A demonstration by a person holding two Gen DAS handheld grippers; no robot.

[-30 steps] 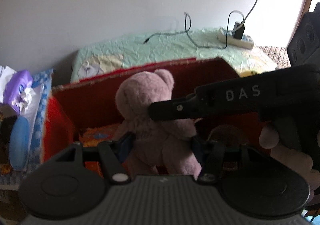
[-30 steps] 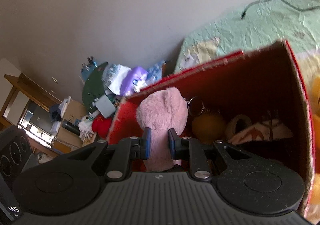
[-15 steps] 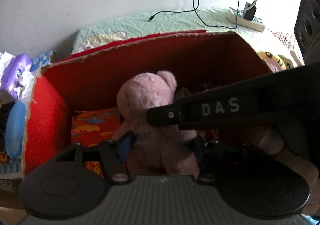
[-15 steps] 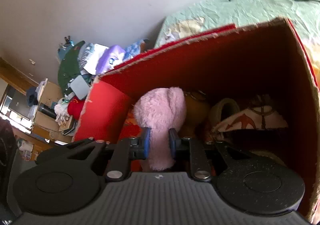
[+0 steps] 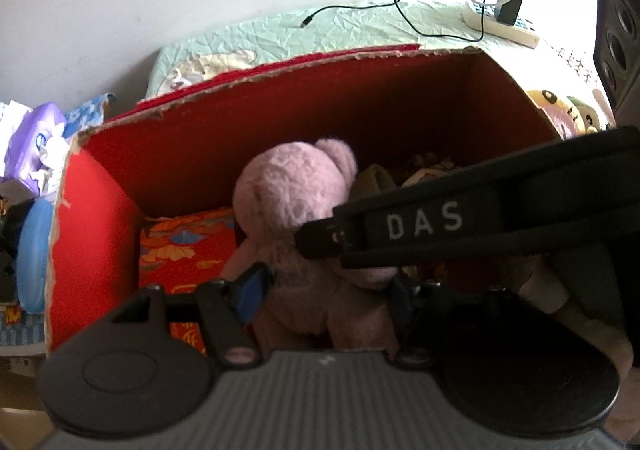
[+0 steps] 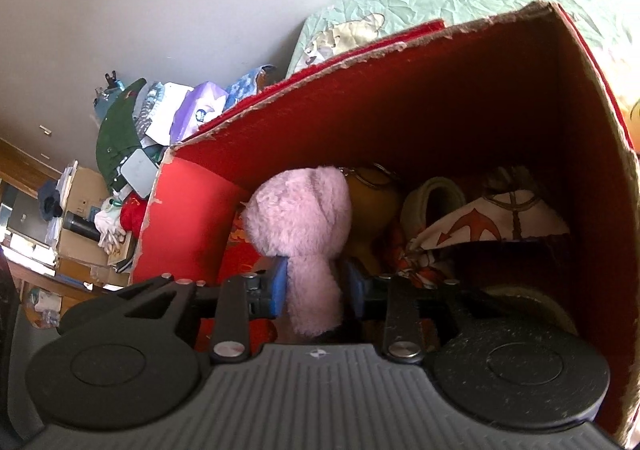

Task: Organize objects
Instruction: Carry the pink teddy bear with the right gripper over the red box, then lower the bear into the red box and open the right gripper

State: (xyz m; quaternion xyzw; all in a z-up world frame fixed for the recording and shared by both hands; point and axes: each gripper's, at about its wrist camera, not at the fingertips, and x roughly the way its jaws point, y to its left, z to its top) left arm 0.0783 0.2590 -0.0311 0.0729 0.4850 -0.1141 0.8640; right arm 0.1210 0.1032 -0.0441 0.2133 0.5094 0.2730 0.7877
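**Both jaws holding the pink bear, low inside the red box**

Left wrist view: we are holding the pink teddy bear (image 5: pixel 296 209) upright between the jaws of our left gripper (image 5: pixel 326 292), which are standing fairly wide and pressing its lower body from either side. Its long axis is running straight up from the jaws, head toward the far wall of the red box (image 5: pixel 280 97). Our right gripper (image 5: pixel 460 230) is crossing in from the right, reaching the bear at about neck height. Left of the bear, the patterned red cushion (image 5: pixel 188 246) is lying on the box floor.

Right wrist view: we are pinching a limb of the bear (image 6: pixel 308 226) in our right gripper (image 6: pixel 316 286), the jaws drawn narrow around the plush. The bear is hanging just ahead of the jaws, inside the box (image 6: pixel 440 89), beside the yellow toy (image 6: pixel 372 209) and near the printed white cloth (image 6: pixel 500 221) further right.

We are judging both grippers equally near; release turns on the bear settling straight down between cushion and yellow toy.
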